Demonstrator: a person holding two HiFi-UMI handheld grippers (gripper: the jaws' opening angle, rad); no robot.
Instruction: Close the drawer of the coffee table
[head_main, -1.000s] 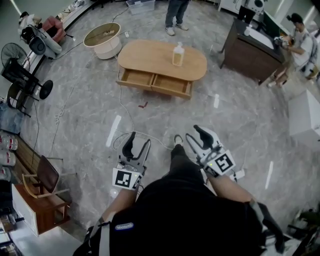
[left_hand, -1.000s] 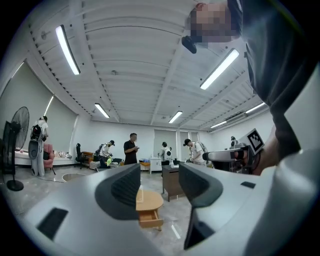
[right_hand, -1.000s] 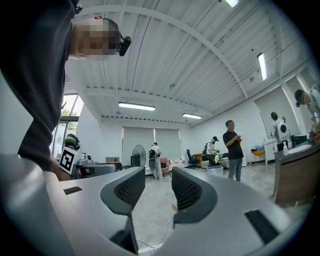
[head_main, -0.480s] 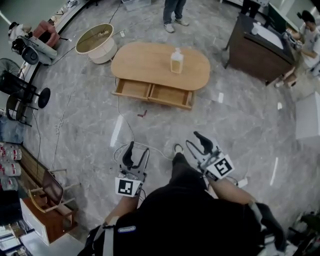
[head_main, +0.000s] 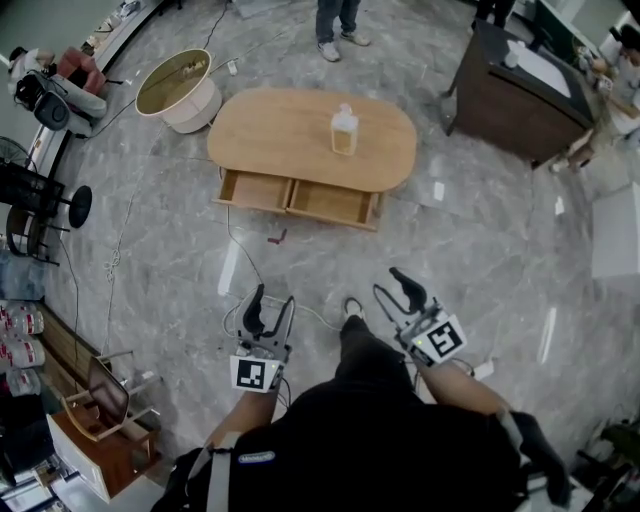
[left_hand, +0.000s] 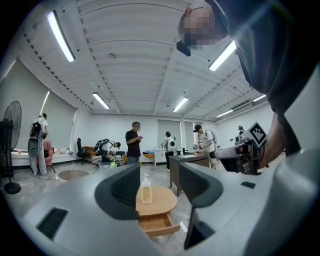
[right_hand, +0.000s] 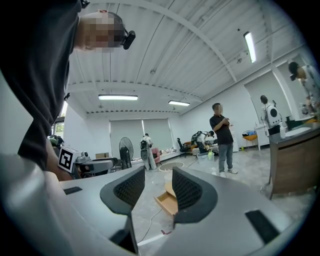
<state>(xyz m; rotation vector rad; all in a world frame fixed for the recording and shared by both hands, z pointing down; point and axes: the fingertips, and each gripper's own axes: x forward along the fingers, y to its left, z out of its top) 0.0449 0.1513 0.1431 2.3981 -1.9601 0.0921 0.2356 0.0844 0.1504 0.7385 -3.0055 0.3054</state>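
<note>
An oval wooden coffee table (head_main: 290, 125) stands on the marble floor ahead, well beyond both grippers. Two drawers are pulled out of its near side, the left drawer (head_main: 254, 191) and the right drawer (head_main: 333, 204), both looking empty. A clear pump bottle (head_main: 344, 130) stands on the tabletop. My left gripper (head_main: 265, 308) is open and holds nothing; between its jaws I see the table (left_hand: 162, 197) and a drawer (left_hand: 159, 224). My right gripper (head_main: 398, 285) is open and empty too, with a drawer (right_hand: 166, 202) showing beyond its jaws.
A round beige tub (head_main: 178, 88) sits left of the table and a dark desk (head_main: 510, 85) to its right. A person's legs (head_main: 333, 25) stand behind the table. A cable (head_main: 240, 255) and a small red scrap (head_main: 275, 238) lie on the floor. A wooden chair (head_main: 105, 390) is at near left.
The table has slid slightly down and left in the head view and looks a little larger. Both grippers sit a bit lower in the picture and remain open.
</note>
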